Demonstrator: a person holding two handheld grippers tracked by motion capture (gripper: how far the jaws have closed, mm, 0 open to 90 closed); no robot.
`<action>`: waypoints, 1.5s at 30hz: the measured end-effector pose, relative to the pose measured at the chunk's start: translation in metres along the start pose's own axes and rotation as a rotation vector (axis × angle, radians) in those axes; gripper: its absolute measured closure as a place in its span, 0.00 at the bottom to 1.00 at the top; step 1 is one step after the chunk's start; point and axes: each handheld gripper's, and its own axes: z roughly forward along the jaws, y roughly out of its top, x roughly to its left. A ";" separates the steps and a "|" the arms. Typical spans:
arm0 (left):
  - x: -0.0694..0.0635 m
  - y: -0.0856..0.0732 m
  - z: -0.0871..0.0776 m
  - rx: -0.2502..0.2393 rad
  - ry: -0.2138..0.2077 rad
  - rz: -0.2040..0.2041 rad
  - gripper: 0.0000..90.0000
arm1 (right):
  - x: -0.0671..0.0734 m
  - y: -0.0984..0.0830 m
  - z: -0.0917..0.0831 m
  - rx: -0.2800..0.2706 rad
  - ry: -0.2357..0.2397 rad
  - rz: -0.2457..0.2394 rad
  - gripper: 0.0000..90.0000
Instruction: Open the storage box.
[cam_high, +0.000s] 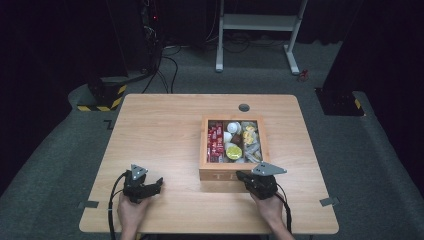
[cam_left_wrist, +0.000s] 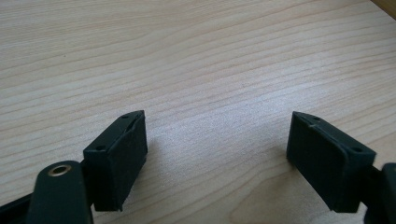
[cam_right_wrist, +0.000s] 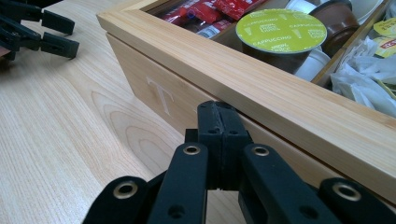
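Touching wooden box (cam_right_wrist: 261, 88), right gripper's (cam_right_wrist: 219, 112) closed jaws.

A wooden bench (cam_high: 165, 130) stands on grey carpet (cam_high: 360, 165); a white frame (cam_high: 260, 22) sits behind in a dark room.

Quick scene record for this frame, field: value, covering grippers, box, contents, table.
left gripper: jaws wide open, nothing between them, low over bare table
right gripper: jaws shut together, empty, tips at the box's front wall
wooden box: lidless, right of table centre, letter T on its front
box contents: red sachets in the left compartment, yellow-lidded cappuccino capsule in the middle, pale wrapped bags on the right
table: light wood, grommet hole near the far edge
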 end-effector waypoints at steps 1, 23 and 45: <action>0.000 0.000 0.000 0.000 0.000 0.000 0.23 | 0.000 0.000 0.000 0.000 0.000 0.000 1.00; 0.000 0.000 0.000 -0.003 -0.002 0.003 0.24 | -0.010 0.004 -0.015 -0.039 -0.052 0.004 1.00; 0.000 0.000 0.000 0.000 -0.004 0.012 0.24 | -0.022 0.021 -0.030 -0.064 -0.083 -0.012 1.00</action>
